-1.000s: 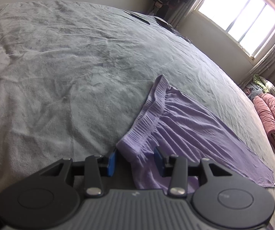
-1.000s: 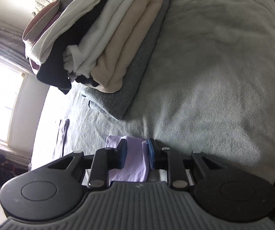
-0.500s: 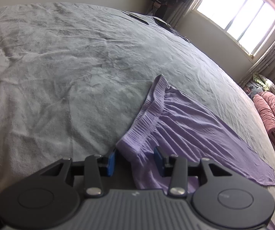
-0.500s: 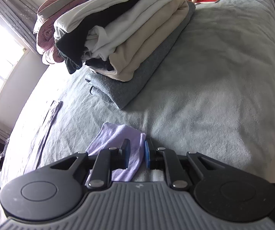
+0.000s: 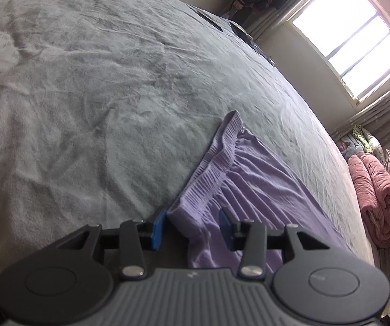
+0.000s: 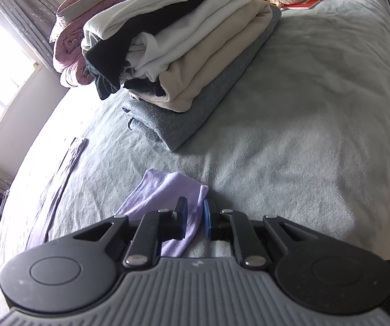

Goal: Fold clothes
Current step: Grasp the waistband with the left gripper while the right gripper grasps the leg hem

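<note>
At the bottom centre of the right wrist view, the right gripper [image 6: 195, 218] has its jaws nearly together, pinching a hem corner of the thin, lilac, ribbed-waist cloth garment [image 6: 167, 193], which lies flat on the grey fleece bed cover [image 6: 290, 149]. In the left wrist view, the left gripper [image 5: 192, 229] stands half spread around the waistband corner, pads not visibly pressing. The garment looks light, limp and prone to slipping, so corners and the thicker elastic band seem the surest holds.
</note>
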Demonstrator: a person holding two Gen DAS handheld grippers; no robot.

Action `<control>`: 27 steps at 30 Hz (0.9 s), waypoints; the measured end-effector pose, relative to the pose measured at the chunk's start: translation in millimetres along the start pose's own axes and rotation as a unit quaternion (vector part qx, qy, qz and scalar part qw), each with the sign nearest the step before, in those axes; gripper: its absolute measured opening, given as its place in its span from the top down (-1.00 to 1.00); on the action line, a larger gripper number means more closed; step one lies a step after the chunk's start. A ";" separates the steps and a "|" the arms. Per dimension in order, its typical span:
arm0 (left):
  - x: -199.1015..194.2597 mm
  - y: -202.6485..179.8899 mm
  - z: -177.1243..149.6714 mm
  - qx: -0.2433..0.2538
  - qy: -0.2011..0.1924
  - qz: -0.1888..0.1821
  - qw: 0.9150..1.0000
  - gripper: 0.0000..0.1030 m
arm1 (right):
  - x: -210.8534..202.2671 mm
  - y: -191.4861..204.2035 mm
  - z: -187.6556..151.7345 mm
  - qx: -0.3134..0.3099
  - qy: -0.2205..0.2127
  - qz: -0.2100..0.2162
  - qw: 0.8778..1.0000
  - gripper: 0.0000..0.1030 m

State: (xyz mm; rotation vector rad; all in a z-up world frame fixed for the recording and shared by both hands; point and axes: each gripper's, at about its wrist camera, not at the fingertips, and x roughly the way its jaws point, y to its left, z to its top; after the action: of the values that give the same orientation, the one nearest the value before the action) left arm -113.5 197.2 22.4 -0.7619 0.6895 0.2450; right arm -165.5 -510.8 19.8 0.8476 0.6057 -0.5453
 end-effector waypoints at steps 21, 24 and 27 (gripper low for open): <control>2.7 -16.7 -9.1 0.066 0.011 0.051 0.996 0.90 | 1.1 3.2 -5.6 -0.008 -0.015 -0.006 1.000 0.94; -1.1 -11.2 -5.1 0.052 0.009 0.044 0.998 0.92 | -0.6 1.1 -3.4 0.002 -0.018 0.003 1.000 1.00; -4.2 -9.2 -1.6 0.044 0.000 0.038 0.998 0.93 | -3.1 0.4 -1.3 0.011 -0.025 0.014 1.000 1.00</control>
State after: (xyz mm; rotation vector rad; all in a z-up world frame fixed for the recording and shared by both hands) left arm -113.3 189.8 29.4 -0.6516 0.7261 0.2823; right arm -167.8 -508.9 21.4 0.8598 0.5432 -0.5474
